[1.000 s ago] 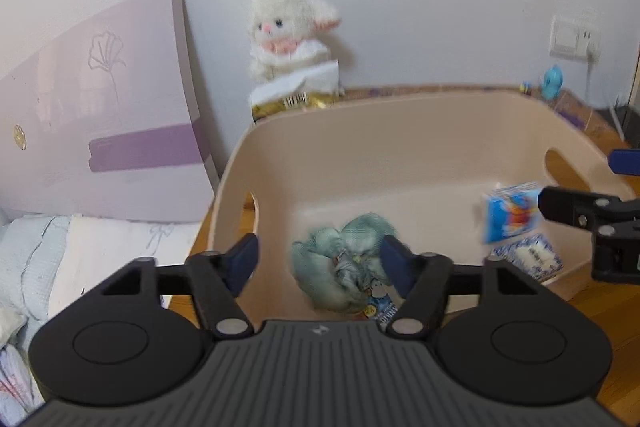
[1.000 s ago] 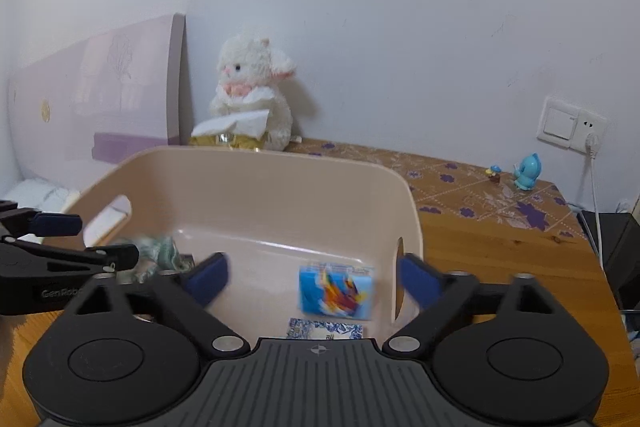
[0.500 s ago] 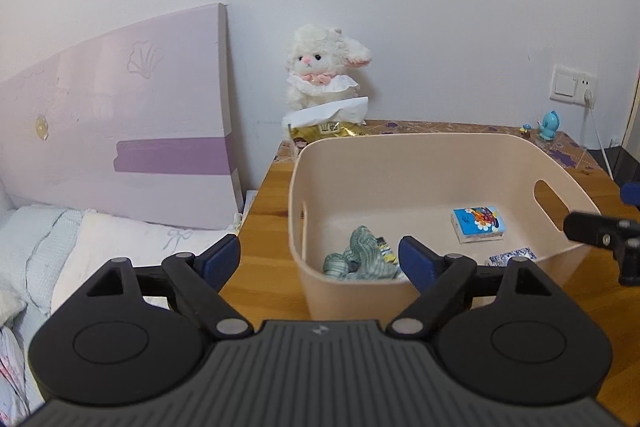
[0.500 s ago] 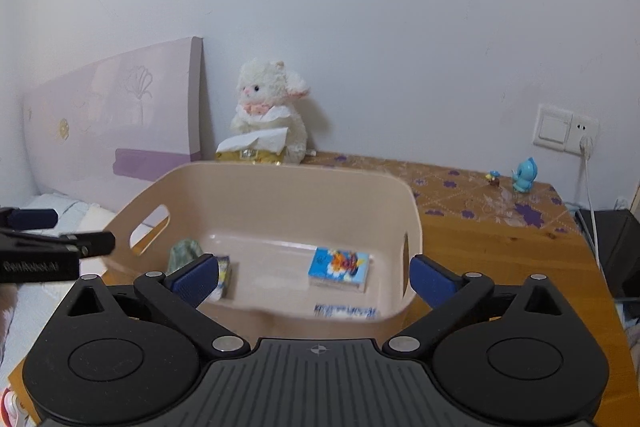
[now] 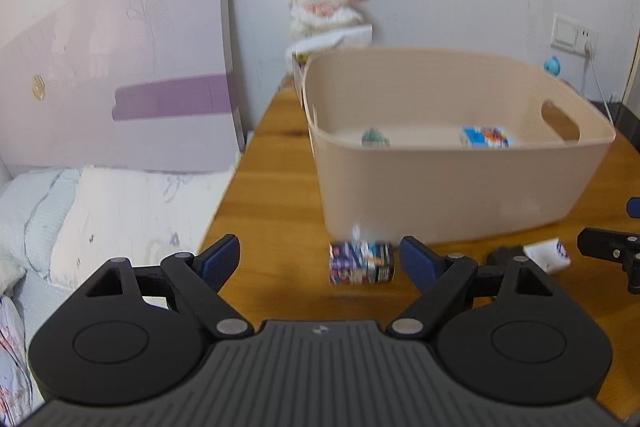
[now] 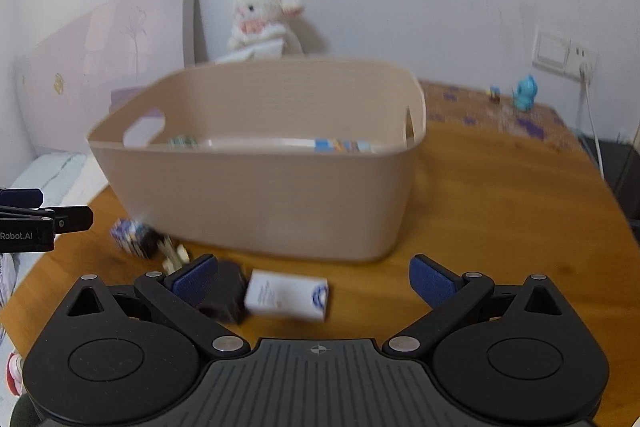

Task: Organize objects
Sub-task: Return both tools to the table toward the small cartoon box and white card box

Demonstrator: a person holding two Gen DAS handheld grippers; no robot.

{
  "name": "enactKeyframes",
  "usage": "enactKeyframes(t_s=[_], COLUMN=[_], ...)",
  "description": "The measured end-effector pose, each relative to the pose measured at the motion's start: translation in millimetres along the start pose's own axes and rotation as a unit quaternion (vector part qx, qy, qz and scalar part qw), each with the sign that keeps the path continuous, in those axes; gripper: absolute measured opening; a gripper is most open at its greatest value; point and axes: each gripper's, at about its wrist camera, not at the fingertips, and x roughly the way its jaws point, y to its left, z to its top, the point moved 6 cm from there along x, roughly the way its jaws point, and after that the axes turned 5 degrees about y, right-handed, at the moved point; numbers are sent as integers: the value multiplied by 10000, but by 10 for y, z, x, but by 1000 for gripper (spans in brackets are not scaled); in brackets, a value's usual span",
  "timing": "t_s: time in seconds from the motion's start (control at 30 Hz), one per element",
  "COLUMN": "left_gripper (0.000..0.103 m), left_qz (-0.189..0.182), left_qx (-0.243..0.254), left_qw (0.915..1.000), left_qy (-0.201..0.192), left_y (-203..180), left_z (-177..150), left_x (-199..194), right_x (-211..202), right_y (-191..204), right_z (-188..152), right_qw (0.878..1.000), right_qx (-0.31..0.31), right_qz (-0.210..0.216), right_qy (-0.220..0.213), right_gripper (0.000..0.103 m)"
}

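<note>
A beige plastic bin (image 5: pixel 460 187) stands on the wooden table (image 5: pixel 276 195); it also shows in the right wrist view (image 6: pixel 260 195). Inside lie a green cloth (image 5: pixel 375 138) and a blue packet (image 5: pixel 486 137). In front of the bin lie a small patterned box (image 5: pixel 361 263), a dark object (image 6: pixel 224 291) and a white box (image 6: pixel 286 294). My left gripper (image 5: pixel 320 259) is open and empty, with the patterned box between its fingers' line. My right gripper (image 6: pixel 312 281) is open and empty, just behind the white box.
A white plush toy (image 5: pixel 326 3) and a tissue box sit against the wall behind the bin. A purple headboard (image 5: pixel 120 83) and a bed (image 5: pixel 100 219) lie left of the table. A blue figurine (image 6: pixel 525 93) and wall socket (image 6: pixel 560 53) are at the back right.
Both grippers have pulled back from above the bin and dropped low toward the table. The objects in front of the bin have come into view.
</note>
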Motion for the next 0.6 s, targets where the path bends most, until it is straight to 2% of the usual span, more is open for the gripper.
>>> enactKeyframes(t_s=[0.3, 0.6], left_gripper=[88, 88], left_qz=[-60, -175], left_qx=[35, -53], left_qw=[9991, 9990], left_qy=[411, 413], left_y=[-39, -67], left_z=[-226, -244], left_x=[366, 517], right_x=[281, 519], right_y=[-41, -6], right_z=[-177, -212], right_qw=[9993, 9983], right_qx=[145, 337], right_qz=[-66, 114], right_qy=[340, 459], right_gripper=[103, 103])
